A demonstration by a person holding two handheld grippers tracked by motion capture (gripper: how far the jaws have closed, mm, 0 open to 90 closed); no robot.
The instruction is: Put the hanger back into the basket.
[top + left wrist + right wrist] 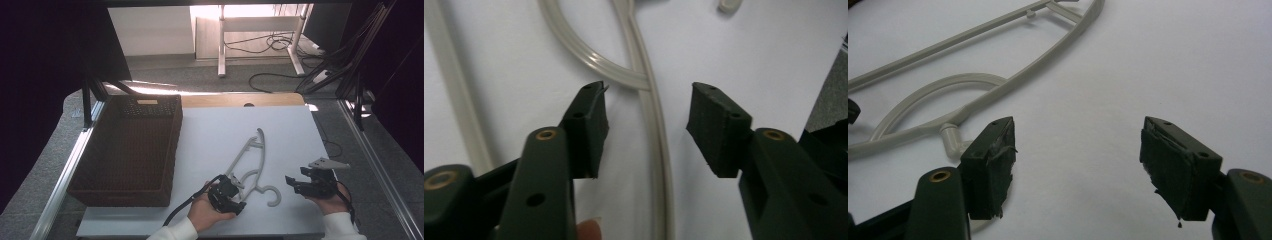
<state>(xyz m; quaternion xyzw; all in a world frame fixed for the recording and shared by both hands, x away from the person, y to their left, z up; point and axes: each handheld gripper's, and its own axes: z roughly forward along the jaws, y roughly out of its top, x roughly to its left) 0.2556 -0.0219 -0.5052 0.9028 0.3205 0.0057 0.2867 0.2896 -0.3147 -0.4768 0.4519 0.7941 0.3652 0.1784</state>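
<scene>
- High view, left first: a dark wicker basket (125, 150) sits on the left part of the white table (295, 125), well apart from both my tools.
- My left gripper (233, 194) is down at the hook end of the pale plastic hanger (248, 157). Of the two hands it is the nearer; it sits right over the hanger's neck.
- Left gripper view: jaws half-wide, one hanger bar (655, 135) running straight up between them. The pads are not pressing on it yet, so no hold.
- The hanger lies flat near the table's middle. Its long axis runs from near centre toward the far right; the hook (272, 196) curls back toward me, between the two grippers.
- My right gripper (295, 184) hovers off to the right of the hook, near but apart. Jaws spread with bare table between them, holding nothing.
- My read: the left jaws need only pinch shut on that bar.
</scene>
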